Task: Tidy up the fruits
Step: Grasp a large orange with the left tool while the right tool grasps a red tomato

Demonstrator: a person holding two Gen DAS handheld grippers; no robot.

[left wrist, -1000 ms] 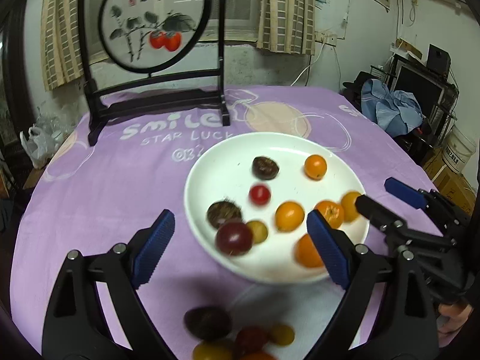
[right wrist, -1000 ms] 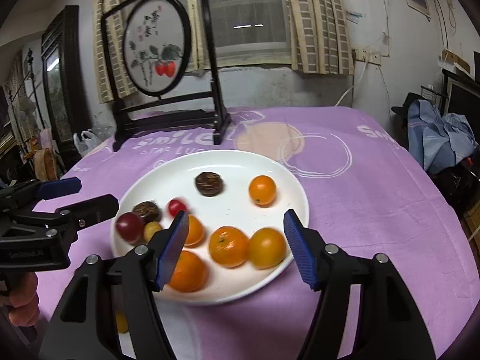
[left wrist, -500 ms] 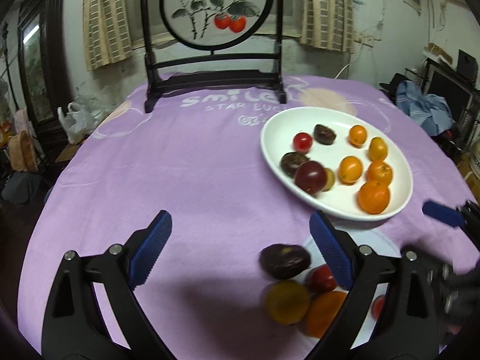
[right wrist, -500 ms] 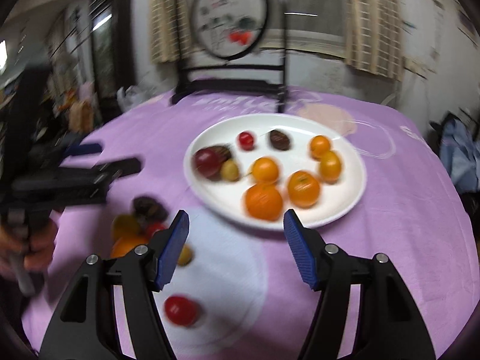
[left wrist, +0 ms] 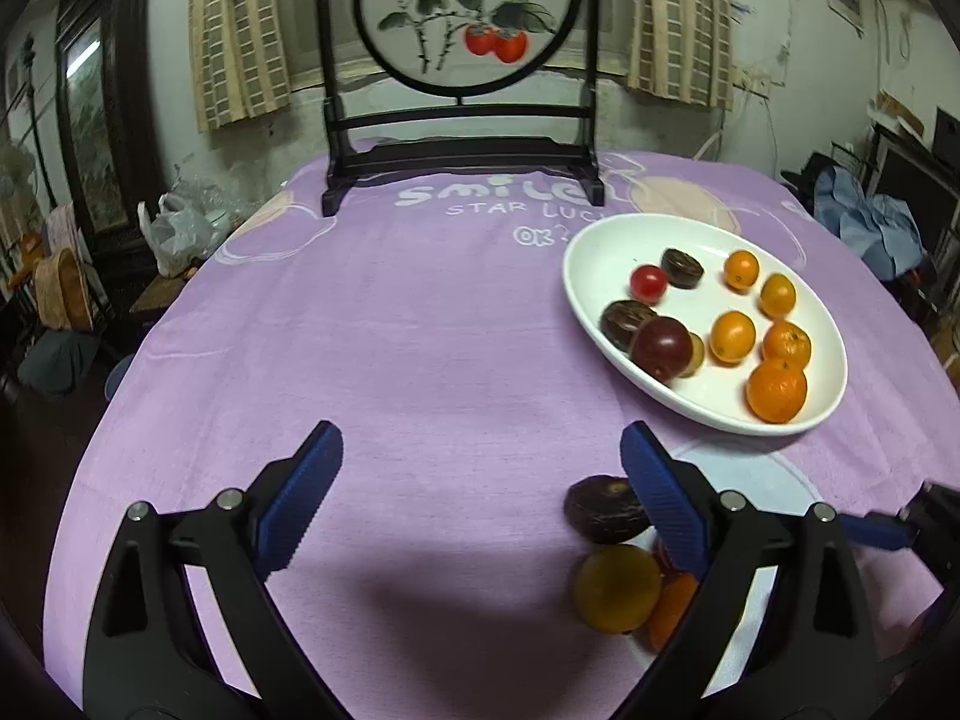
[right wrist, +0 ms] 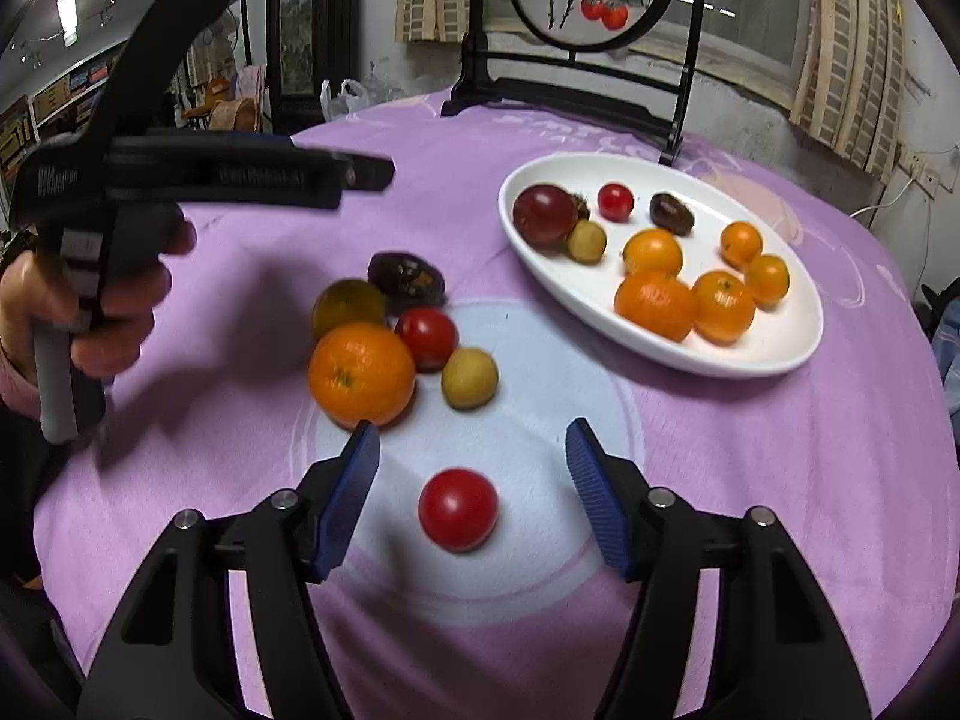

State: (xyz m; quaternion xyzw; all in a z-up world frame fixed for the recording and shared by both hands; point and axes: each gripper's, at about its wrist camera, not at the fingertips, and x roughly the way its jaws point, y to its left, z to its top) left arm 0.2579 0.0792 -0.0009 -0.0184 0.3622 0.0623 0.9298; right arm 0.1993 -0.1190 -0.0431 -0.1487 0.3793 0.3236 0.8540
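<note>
1. Your right gripper (right wrist: 471,501) is spread wide with nothing between its pads. It hangs over the pale round patch of the purple tablecloth (right wrist: 780,480).
2. A lone red tomato (right wrist: 458,509) lies on that patch, in line with the gap between the blue fingers (right wrist: 354,501), touching neither.
3. Your left gripper (left wrist: 480,510) is also spread apart and holds nothing. It hangs above bare cloth, to the left of the loose fruit.
4. Loose fruit sits in a cluster beyond the right gripper: a large orange (right wrist: 361,375), a second red tomato (right wrist: 427,338), a small yellow-green fruit (right wrist: 470,378), a dull yellow-green fruit (right wrist: 348,307) and a dark wrinkled fruit (right wrist: 407,283). The orange and the second tomato touch.
5. The white plate (right wrist: 774,354) stands farther back to the right, well apart from the cluster. It holds oranges, a dark red fruit (right wrist: 545,215), a small tomato and dark wrinkled fruits.
6. A framed round painting (left wrist: 468,12) stands upright at the far table edge.
</note>
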